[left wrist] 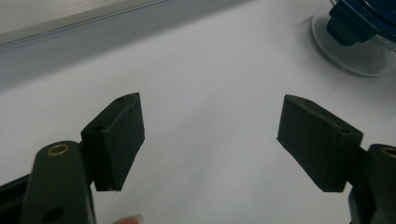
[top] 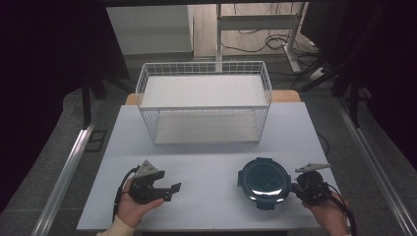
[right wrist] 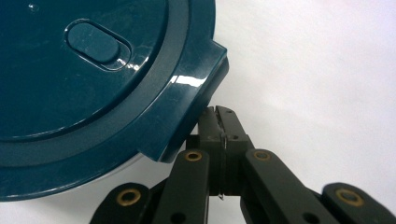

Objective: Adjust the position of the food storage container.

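- High view: white wire basket (top: 204, 101) at far centre of the tabletop (top: 206, 162); round container with dark blue lid (top: 264, 183) near right, right hand-held gripper (top: 301, 189) at its right edge; left hand-held gripper (top: 169, 189) near left.
- Left gripper view: jaws spread wide over bare tabletop.
- Right gripper view: jaws pressed together, touching a lid tab (right wrist: 196, 100).

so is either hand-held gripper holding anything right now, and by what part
The left hand-held gripper is open and empty. The right hand-held gripper is shut beside a clip tab of the blue lid; whether it pinches anything cannot be told.
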`<state>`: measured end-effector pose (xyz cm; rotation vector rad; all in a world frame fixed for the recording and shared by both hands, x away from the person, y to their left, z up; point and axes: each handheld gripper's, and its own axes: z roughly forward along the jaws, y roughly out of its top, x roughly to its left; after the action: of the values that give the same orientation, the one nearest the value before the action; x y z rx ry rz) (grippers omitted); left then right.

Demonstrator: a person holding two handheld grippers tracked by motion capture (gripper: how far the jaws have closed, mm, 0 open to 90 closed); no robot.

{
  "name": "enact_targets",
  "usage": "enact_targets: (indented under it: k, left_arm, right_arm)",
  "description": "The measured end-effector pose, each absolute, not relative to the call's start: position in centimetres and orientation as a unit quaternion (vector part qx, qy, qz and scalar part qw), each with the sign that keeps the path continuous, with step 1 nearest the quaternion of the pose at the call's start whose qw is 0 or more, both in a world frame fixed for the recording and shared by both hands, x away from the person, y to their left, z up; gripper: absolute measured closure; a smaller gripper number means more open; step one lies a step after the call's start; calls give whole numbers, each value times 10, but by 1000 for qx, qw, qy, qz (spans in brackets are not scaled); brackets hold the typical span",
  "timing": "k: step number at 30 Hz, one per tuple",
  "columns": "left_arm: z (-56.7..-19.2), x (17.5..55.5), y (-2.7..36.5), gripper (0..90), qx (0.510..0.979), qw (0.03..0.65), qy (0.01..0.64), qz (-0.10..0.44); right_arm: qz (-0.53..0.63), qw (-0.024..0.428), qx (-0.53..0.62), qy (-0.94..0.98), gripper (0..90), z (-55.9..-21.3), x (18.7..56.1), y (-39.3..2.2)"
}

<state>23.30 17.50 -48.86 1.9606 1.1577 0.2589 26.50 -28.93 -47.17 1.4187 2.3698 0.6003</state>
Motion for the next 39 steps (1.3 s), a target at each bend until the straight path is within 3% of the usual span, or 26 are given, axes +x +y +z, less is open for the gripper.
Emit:
enact_targets:
  k: [39]
  left_arm:
    - [-489, 236, 177, 229, 774, 409, 472, 105]
  right_arm:
    - [190, 137, 419, 877, 897, -476, 286, -186]
